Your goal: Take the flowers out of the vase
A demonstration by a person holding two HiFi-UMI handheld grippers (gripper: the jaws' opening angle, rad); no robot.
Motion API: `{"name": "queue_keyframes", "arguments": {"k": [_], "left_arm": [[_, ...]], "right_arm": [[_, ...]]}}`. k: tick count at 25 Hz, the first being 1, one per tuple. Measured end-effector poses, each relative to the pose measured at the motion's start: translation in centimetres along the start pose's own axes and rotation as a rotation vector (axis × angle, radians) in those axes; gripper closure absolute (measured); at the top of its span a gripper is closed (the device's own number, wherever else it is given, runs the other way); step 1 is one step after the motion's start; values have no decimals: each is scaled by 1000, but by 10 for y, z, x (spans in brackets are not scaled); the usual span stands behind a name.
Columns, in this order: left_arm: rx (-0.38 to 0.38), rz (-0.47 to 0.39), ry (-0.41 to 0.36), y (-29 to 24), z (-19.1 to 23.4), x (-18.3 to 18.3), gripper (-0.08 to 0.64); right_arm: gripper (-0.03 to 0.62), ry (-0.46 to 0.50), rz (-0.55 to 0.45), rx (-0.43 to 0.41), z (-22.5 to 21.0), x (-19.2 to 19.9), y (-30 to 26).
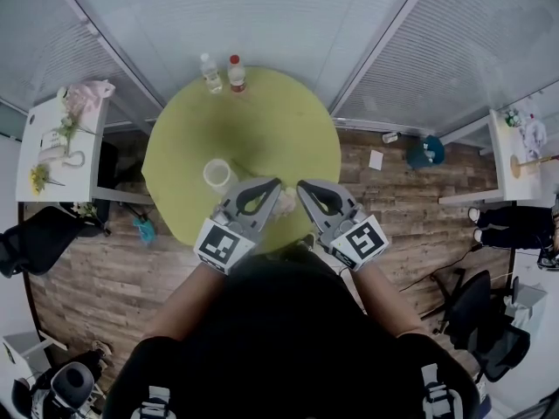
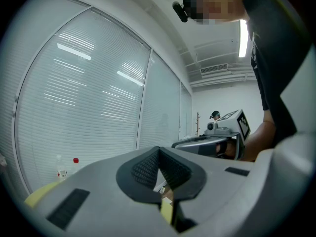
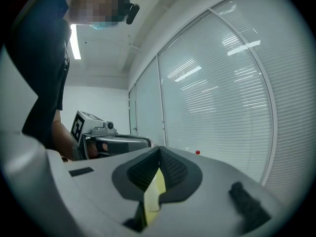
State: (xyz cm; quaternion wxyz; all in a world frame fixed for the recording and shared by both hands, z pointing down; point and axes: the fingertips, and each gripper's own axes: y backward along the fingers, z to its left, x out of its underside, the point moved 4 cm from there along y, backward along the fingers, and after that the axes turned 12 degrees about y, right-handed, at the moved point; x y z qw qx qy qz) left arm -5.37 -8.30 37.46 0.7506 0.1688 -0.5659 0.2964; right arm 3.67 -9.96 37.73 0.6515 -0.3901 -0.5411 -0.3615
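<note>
Two grey grippers, left gripper [image 1: 277,182] and right gripper [image 1: 300,184], tips close together above the near edge of the round yellow-green table [image 1: 262,120]. Fingers [image 2: 145,169] pressed together on both, pinching nothing. Clear see-through vase [image 1: 217,175] just left of the left fingertips, not touching them. Two plastic bottles [image 1: 223,72] far beyond the fingertips.

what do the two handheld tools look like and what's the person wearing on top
Both the left tool and the right tool are grey plastic, each tapering to a point, with black textured pads inside the jaws. Each carries a white cube with black square markers. The person wears a black top.
</note>
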Motion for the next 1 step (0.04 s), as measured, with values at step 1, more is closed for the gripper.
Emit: {"name": "queue_keyframes", "arguments": {"k": [1], "left_arm": [[0, -1, -2, -1, 0, 0, 548]], "right_arm": [[574, 0, 0, 0, -1, 0, 0]]}}
